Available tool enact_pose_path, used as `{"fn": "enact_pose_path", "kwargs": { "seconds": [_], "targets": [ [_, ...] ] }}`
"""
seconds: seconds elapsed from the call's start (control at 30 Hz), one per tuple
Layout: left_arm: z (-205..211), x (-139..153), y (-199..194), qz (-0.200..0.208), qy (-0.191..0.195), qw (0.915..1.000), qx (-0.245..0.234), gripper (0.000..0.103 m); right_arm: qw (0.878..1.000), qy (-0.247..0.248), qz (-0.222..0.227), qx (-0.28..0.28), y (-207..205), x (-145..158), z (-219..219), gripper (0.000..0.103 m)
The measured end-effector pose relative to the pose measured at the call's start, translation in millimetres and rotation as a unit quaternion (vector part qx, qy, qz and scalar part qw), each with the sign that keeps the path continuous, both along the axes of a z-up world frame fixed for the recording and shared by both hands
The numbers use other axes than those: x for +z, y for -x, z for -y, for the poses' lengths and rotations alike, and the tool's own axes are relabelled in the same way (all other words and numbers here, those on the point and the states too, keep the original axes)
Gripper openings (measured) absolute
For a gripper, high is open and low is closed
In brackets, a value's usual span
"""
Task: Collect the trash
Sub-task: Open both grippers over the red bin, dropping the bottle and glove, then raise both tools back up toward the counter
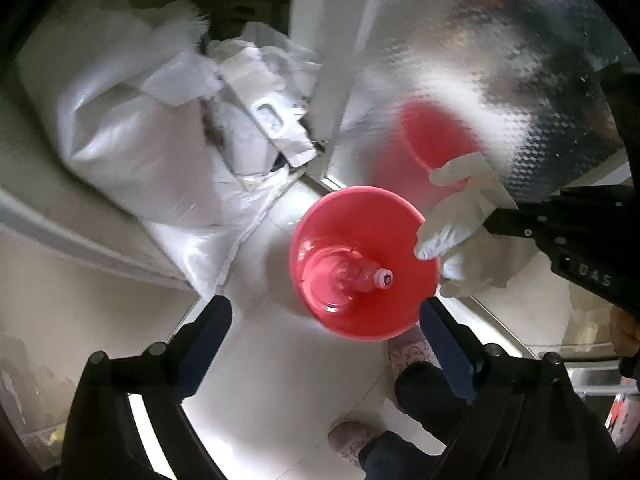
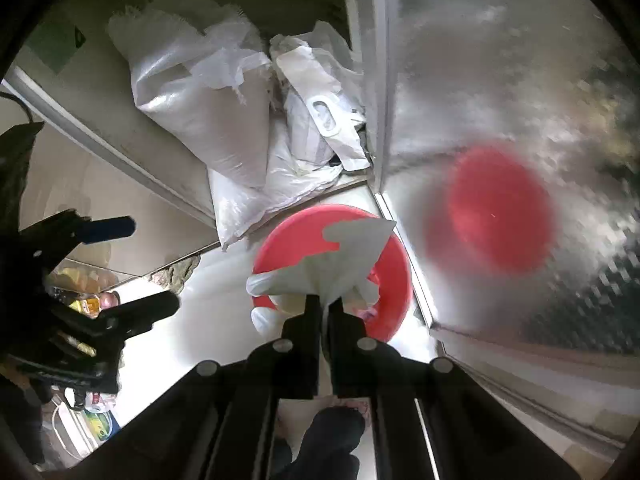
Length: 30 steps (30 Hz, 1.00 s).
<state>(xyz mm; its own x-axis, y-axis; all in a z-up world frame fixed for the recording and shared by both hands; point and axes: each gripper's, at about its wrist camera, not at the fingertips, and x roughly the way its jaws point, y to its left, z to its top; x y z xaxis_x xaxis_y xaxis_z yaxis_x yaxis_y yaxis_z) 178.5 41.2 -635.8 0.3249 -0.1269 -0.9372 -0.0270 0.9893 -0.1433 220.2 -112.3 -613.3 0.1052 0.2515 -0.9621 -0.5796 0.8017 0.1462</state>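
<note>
A red bin point(image 1: 362, 262) stands on the pale floor, with a clear plastic bottle point(image 1: 362, 274) with a white cap inside. My left gripper point(image 1: 326, 316) is open and empty above the bin's near rim. My right gripper point(image 2: 330, 306) is shut on a white rubber glove point(image 2: 344, 258) and holds it over the bin point(image 2: 292, 240). From the left wrist view the glove point(image 1: 466, 224) hangs at the bin's right rim from the right gripper point(image 1: 496, 220). The left gripper point(image 2: 140, 266) shows open at the left of the right wrist view.
White sacks and plastic bags point(image 1: 160, 128) are piled behind the bin against a wall corner. A frosted glass door point(image 1: 480, 80) stands to the right and reflects the bin. The person's slippered feet point(image 1: 408, 354) are below. A glass table edge with items point(image 2: 84, 296) lies to the left.
</note>
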Motion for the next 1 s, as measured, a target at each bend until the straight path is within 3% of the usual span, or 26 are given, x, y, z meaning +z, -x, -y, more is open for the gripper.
{"fn": "enact_pose_path", "kwargs": {
  "seconds": [0.03, 0.07, 0.1, 0.17, 0.2, 0.23, 0.4, 0.5, 0.63, 1.0],
  "targets": [
    [-3, 0, 2, -0.001, -0.003, 1.0000, 0.005, 0.103, 1.000, 0.003, 0.002, 0.005, 1, -2, -1, 0.004],
    [-6, 0, 3, 0.000, -0.006, 0.9999, 0.010, 0.103, 1.000, 0.001, 0.003, 0.010, 1, -3, -3, 0.005],
    [-9, 0, 5, 0.003, -0.008, 0.9999, 0.014, 0.103, 1.000, 0.003, 0.005, 0.015, 2, -6, -6, 0.012],
    [-12, 3, 8, 0.004, -0.010, 0.9997, 0.022, 0.103, 0.999, 0.014, 0.006, 0.028, 3, -12, -11, 0.043],
    [-13, 5, 10, 0.005, -0.009, 0.9997, 0.022, 0.103, 0.999, 0.017, 0.009, 0.033, 5, -14, -12, 0.066],
    [-14, 7, 10, 0.005, -0.014, 0.9995, 0.026, 0.103, 0.999, 0.017, 0.016, 0.033, 6, -12, -12, 0.078],
    [-16, 45, 20, 0.002, -0.017, 0.9991, 0.039, 0.103, 0.998, 0.031, 0.036, 0.043, 17, 15, -16, 0.082],
    [-17, 90, 28, 0.009, -0.014, 0.9989, 0.044, 0.103, 0.998, 0.025, 0.045, 0.043, 24, 55, -17, 0.095],
    [-20, 164, 41, 0.026, -0.019, 0.9983, 0.048, 0.103, 0.996, 0.027, 0.072, 0.048, 37, 128, -18, 0.102],
    [-19, 365, 72, 0.093, -0.020, 0.9949, 0.036, 0.103, 0.993, -0.012, 0.121, 0.015, 64, 330, -13, 0.102]
  ]
}}
